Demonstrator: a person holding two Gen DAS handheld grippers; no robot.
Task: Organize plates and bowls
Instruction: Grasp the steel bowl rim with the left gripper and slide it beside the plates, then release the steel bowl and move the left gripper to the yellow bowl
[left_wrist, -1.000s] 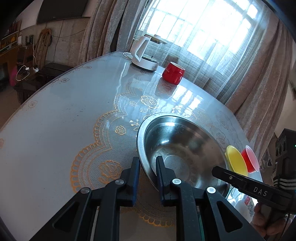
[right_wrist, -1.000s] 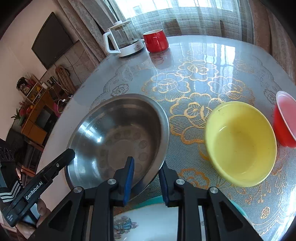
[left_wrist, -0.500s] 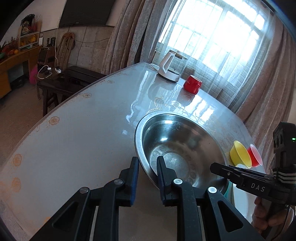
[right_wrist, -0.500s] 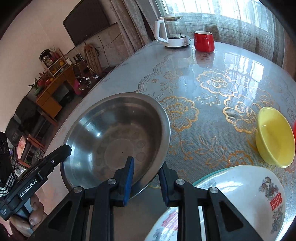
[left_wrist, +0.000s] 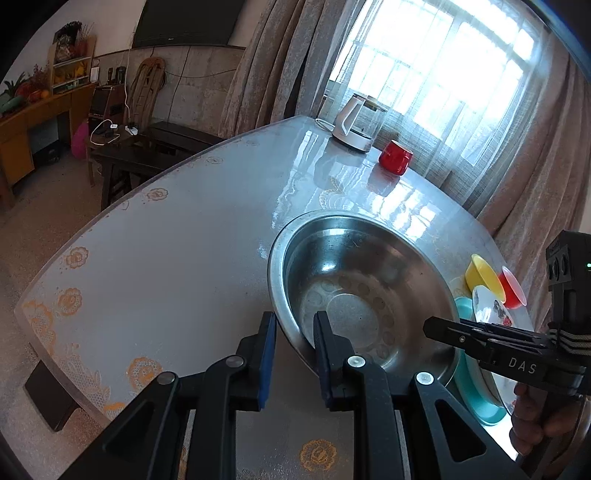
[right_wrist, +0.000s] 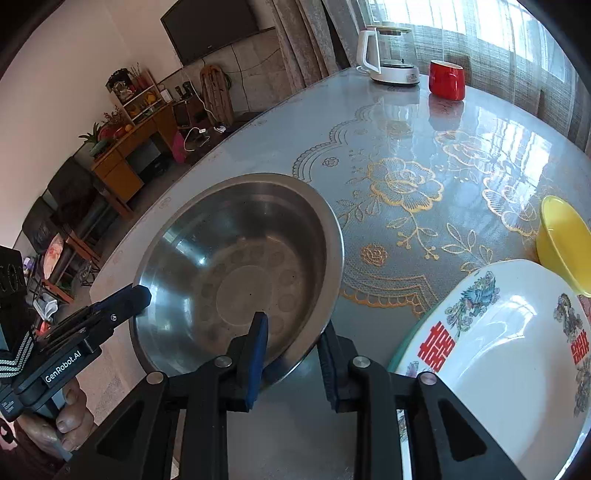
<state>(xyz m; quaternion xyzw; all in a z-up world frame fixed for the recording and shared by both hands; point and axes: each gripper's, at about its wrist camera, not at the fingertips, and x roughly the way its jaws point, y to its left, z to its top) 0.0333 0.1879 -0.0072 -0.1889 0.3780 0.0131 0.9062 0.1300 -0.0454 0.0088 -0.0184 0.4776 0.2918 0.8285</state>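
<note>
Steel bowl (right_wrist: 236, 273) carried two-handed, held clear of the tabletop (left_wrist: 166, 258); left gripper (left_wrist: 294, 354) fingers clamped on its near rim at 6 o'clock, right gripper (right_wrist: 291, 350) fingers clamped on rim at 5 o'clock; best kept level with both grips even. White printed bowl (right_wrist: 498, 350) on teal plate (left_wrist: 476, 391) at 4 o'clock, likely in the way; yellow bowl (right_wrist: 565, 243), red cup (left_wrist: 511, 288) at 3 o'clock; kettle (right_wrist: 389, 55), red mug (right_wrist: 446, 80) at 1 o'clock, well apart.

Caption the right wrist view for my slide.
Both claws grip the steel bowl's rim beside a white printed bowl and a yellow bowl.
</note>
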